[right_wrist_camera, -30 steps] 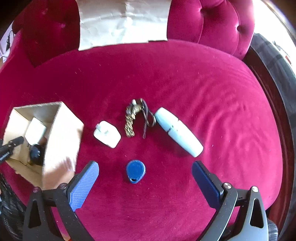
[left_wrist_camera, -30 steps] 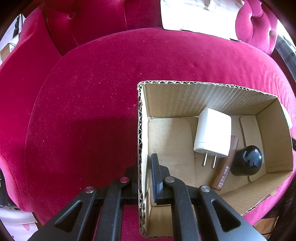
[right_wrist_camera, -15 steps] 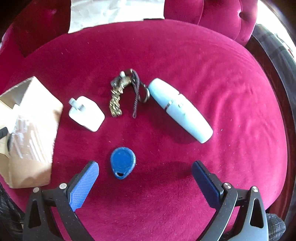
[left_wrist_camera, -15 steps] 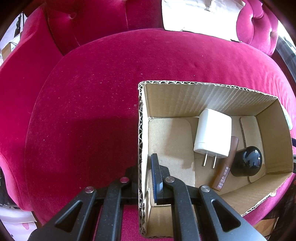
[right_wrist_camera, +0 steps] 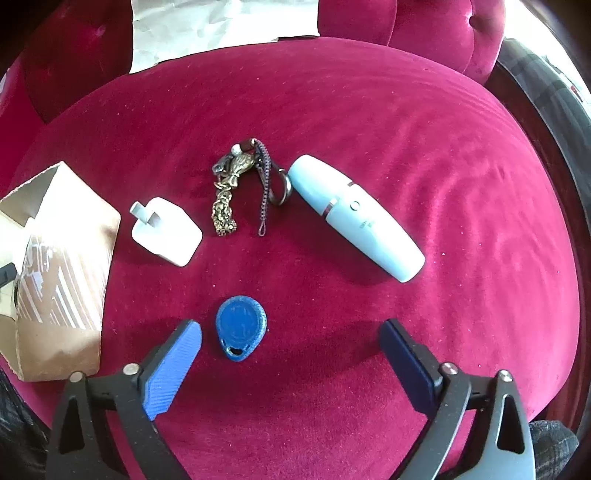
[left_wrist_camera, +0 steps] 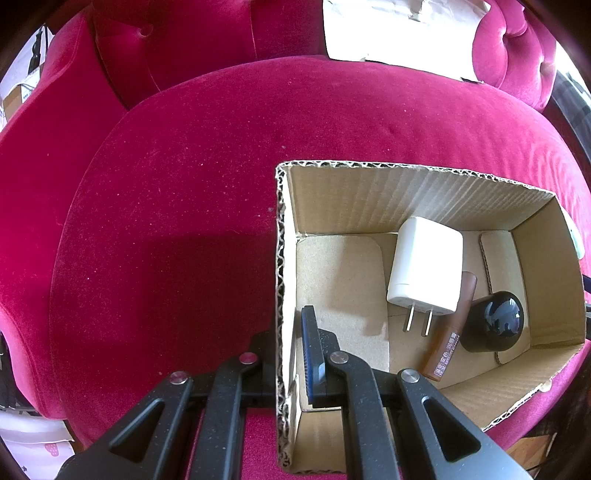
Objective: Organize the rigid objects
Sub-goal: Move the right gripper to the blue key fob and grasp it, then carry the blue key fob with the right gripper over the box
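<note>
Near the right gripper [right_wrist_camera: 290,341], whose spread jaws are closing round the blue key fob [right_wrist_camera: 242,330] on the cushion, pickup looks underway, calling for a carry left to the cardboard box [left_wrist_camera: 281,258] the left gripper [left_wrist_camera: 291,354] pinches.

Crimson velvet sofa seat [right_wrist_camera: 369,110] fills both views, tufted backrest [left_wrist_camera: 166,33] behind. A pale sheet of paper [right_wrist_camera: 221,26] leans on the backrest. Bright daylight at right, shadows near the bottom.

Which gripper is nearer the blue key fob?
Right. The right gripper, jaws closing, brackets the blue key fob; the left gripper clamps the cardboard box wall, away.
</note>
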Motion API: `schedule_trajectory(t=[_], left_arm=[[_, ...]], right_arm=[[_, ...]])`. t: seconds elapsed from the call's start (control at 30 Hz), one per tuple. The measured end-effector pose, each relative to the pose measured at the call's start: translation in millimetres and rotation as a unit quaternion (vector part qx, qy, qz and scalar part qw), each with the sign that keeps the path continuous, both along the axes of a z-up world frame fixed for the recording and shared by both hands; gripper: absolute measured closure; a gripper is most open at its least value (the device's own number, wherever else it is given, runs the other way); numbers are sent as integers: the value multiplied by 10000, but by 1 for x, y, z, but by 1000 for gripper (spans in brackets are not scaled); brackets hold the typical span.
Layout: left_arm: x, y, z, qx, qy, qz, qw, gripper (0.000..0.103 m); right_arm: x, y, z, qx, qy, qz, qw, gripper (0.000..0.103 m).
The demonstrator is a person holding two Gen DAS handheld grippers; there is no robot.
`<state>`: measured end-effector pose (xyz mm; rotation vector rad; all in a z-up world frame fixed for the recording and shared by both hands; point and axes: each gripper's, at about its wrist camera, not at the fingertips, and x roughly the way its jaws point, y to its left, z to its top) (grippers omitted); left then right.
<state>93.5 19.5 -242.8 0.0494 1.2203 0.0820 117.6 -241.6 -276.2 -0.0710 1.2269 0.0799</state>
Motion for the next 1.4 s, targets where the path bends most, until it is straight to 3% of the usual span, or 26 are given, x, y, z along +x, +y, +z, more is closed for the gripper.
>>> schedule_trajectory(t=[0.03,0.23,0.27,0.8,1.4], left_arm=[[0,0,0,0,0,5,10000,94],[-1,1,0,-12,0,16,10000,94],[-1,1,0,-12,6,18,10000,94],[1,1,0,-5,38,-21,10000,94],[1,1,0,-13,33,-31,10000,94]], right_arm=[[0,1,3,-8,-14,24,10000,14],[-8,10,16,-102,-200,255,9994,62],[-10,10,17,-100,-219,267,9994,75],[-9,7,27,-28,-175,246,9995,75],[-8,15,85,207,-501,406,9977,75]])
